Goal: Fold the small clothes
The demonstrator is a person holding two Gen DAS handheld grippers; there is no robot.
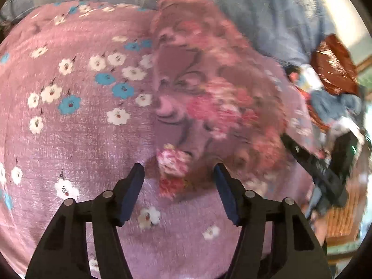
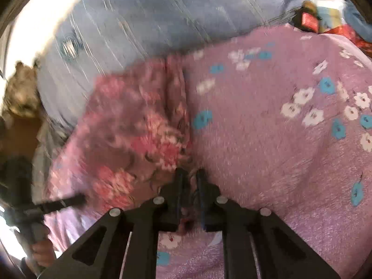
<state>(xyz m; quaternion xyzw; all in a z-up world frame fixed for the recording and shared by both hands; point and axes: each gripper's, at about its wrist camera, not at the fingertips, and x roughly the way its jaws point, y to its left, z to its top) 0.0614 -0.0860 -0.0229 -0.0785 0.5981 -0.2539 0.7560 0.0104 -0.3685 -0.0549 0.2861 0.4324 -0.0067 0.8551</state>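
1. here, the floral garment (image 1: 209, 88) lies spread on a pink fleece blanket (image 1: 76, 125) printed with white and blue flowers; the picture is blurred, so its cut cannot be told.
2. in the left wrist view the garment's near edge sits just ahead of the left gripper (image 1: 179, 174), with a bunched corner of pink-and-white print between the two dark-padded fingers (image 1: 133, 193). the jaws stand apart and the pads do not press on the cloth.
3. in the right wrist view the right gripper (image 2: 189, 174) has its jaws drawn nearly together, with a fold of the garment's (image 2: 139, 125) near edge between them. blur hides whether the pads actually pinch it; i cannot tell.
4. the garment's straight side edge runs up the middle of the right wrist view, and to the right of it the blanket (image 2: 279, 139) is bare and flat all the way to the frame's edge.
5. beyond the garment's far edge lies pale blue bedding (image 2: 151, 23), also uncluttered.
6. in the left wrist view, open blanket stretches to the left of the garment, while the right side is crowded: the other gripper's dark body, a heap of mixed clothes (image 1: 334, 102) and a shiny brown bag (image 1: 334, 67).
7. a hand (image 2: 43, 251) grips the left tool's handle at the lower left of the right wrist view.
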